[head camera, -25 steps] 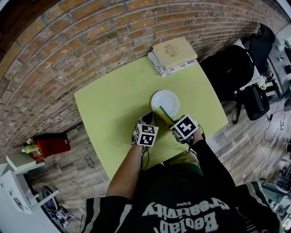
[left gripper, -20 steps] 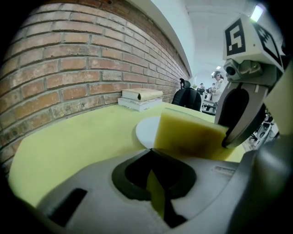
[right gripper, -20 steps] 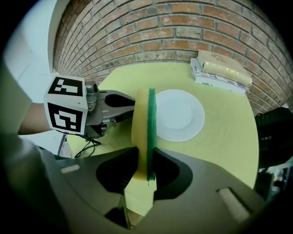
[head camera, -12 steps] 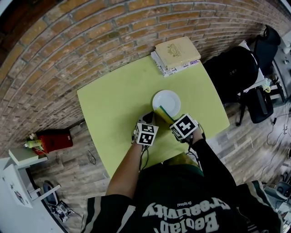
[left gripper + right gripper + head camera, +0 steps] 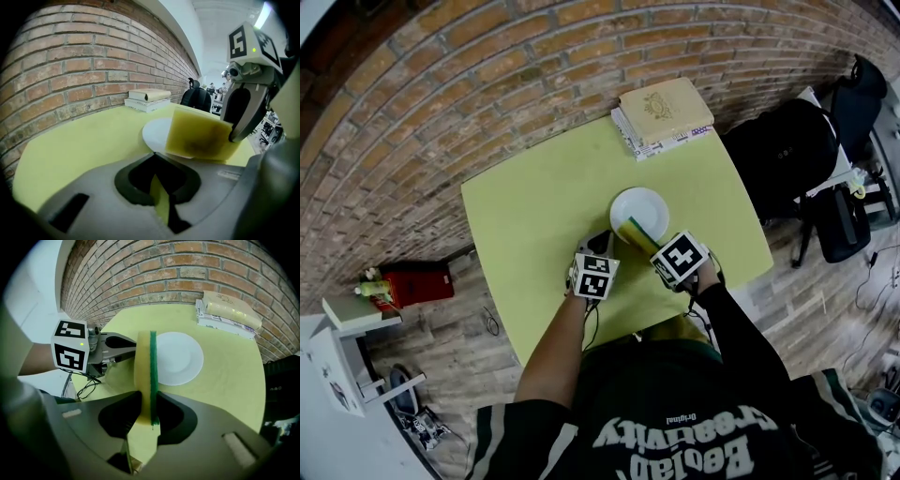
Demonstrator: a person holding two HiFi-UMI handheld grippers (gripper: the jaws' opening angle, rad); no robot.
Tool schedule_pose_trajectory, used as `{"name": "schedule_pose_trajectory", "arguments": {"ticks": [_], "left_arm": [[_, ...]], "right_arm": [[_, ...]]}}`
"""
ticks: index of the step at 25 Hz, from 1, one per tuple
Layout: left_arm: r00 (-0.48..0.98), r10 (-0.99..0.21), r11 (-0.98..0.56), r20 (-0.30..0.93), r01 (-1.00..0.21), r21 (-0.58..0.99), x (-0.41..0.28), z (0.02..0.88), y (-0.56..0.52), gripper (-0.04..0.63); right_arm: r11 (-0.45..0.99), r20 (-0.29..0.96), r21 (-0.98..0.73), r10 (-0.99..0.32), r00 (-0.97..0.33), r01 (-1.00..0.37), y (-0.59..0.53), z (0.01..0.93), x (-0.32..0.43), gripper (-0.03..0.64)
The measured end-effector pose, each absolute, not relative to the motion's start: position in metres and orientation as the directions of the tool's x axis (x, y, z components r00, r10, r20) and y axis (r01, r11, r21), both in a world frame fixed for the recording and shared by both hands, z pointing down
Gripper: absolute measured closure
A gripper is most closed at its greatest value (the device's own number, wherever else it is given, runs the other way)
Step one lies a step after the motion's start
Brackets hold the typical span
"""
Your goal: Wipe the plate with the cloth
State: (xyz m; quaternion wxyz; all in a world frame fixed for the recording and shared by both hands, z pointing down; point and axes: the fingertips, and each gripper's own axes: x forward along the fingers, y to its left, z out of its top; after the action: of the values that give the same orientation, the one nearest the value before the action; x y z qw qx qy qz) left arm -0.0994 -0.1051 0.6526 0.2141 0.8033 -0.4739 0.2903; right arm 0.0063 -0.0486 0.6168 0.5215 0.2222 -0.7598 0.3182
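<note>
A white plate (image 5: 642, 206) (image 5: 183, 357) (image 5: 154, 132) lies on the yellow-green table (image 5: 530, 206), right of its middle. The cloth (image 5: 636, 233) (image 5: 144, 363) (image 5: 202, 136) is a stiff yellow pad with a green face. It stands on edge over the plate's near rim, with my right gripper (image 5: 643, 243) (image 5: 147, 405) (image 5: 238, 123) shut on it. My left gripper (image 5: 601, 244) (image 5: 160, 197) (image 5: 125, 346) rests low beside the plate's near-left rim. Its jaws are together with nothing between them.
A stack of books (image 5: 664, 114) (image 5: 227, 310) sits at the table's far right corner against the brick wall. A black chair with a bag (image 5: 780, 141) stands right of the table. A red box (image 5: 417, 281) is on the floor to the left.
My left gripper has drifted slightly left. The right gripper and the cloth stay at the plate's near rim.
</note>
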Motion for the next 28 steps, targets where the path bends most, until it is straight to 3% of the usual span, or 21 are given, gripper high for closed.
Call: {"name": "schedule_pose_trajectory", "arguments": {"ticks": [28], "left_arm": [[0.365,-0.650,-0.452,0.666,-0.891,0.046,-0.103,0.652,-0.105,0.588]], "right_arm": [[0.641,0.952,-0.167,-0.093,-0.292,-0.749,-0.076,0.617,0.072,0.505]]}}
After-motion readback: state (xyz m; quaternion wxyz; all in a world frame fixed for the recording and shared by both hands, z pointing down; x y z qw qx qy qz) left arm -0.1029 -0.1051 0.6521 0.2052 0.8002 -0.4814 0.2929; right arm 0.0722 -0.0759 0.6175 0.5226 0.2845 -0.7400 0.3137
